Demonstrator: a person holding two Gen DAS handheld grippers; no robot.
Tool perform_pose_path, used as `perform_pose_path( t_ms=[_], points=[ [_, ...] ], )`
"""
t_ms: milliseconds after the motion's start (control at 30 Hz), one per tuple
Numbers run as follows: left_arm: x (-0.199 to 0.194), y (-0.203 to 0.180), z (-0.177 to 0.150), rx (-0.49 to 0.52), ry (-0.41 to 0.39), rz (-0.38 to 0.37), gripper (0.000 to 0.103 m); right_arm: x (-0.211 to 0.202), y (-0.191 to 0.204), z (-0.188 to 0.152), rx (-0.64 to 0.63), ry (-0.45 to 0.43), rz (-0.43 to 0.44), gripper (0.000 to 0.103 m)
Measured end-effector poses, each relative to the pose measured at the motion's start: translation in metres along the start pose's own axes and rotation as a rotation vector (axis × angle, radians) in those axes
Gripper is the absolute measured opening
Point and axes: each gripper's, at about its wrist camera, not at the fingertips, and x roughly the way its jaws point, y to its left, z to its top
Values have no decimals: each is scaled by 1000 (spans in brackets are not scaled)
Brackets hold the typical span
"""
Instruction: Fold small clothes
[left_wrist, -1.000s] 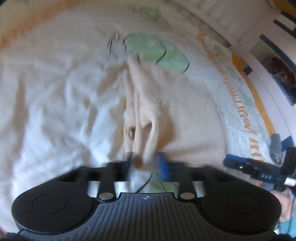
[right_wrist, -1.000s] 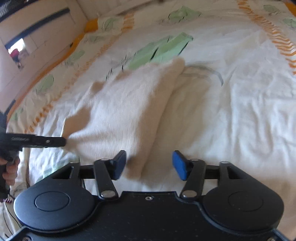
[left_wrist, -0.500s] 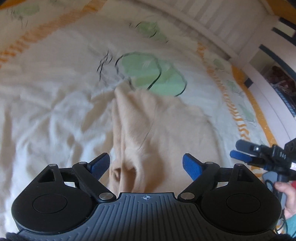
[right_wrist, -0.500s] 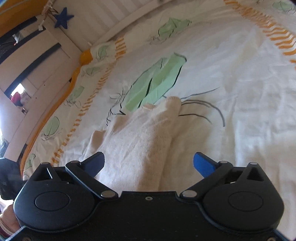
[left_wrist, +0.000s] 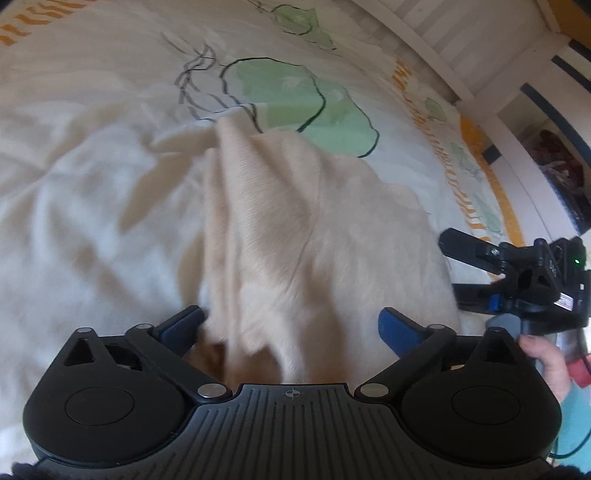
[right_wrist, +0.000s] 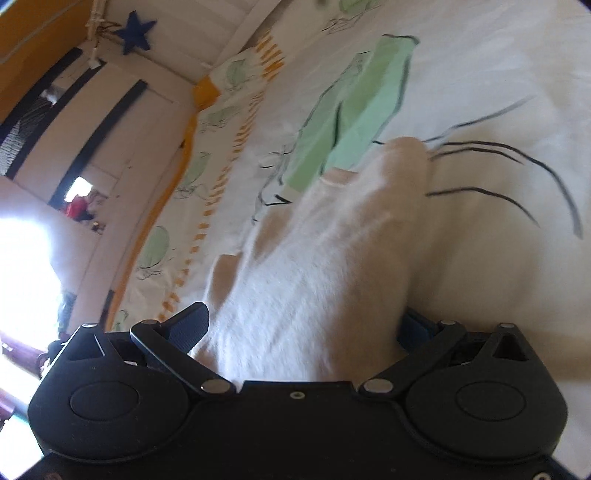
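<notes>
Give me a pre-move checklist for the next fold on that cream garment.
1. Left gripper released: ok, jaws opening, pads off the cream garment.
2. Right gripper released: ok, jaws wide, cloth lies between them unpinched.
3. Garment on the bedsheet: ok.
4. Garment flat: not ok, ridge bunched down the middle.
5. Edges aligned: cannot tell, near hem hidden by grippers.
6. Grippers apart from each other: ok.

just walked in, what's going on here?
A person is folding a small cream sweater on a printed bedsheet, with a handheld gripper in each hand. The left gripper is opening over one end of the sweater. The right gripper is open at the other end. Neither pinches it.
</notes>
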Motion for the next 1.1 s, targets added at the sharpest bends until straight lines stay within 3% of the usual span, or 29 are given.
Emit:
perform_pose_path(
  t_ms=[100,133,167,200,233,333,467,633,867,1000,1100],
  points=[
    [6,0,6,2,2,-33,102,10,1,9,-5,10,17,103],
    [5,1,6,-10,3,-42,100,12,2,10,-7,10,12,98],
    [4,3,7,-23,4,-48,98,13,4,12,-14,10,-6,75],
    [2,3,6,-25,4,-52,82,15,5,13,-24,18,-37,62],
    [1,3,7,-22,3,-46,57,17,4,12,-23,27,-75,49],
    [-6,3,4,-47,-9,-67,31,12,6,8,-11,8,-90,45],
    [-16,-11,-1,-40,-39,-77,30,-8,25,3,-41,-27,-107,42],
    [-33,-40,-18,-47,-38,-141,30,-45,45,-8,-79,-32,-141,42],
    [-45,-83,-78,-94,38,-219,30,-108,44,-43,-50,50,-192,42],
    [-41,-97,-119,-100,101,-215,30,-127,32,-74,-28,137,-230,44],
    [-37,-88,-150,-152,114,-188,32,-136,15,-96,-22,144,-299,56]
  ],
)
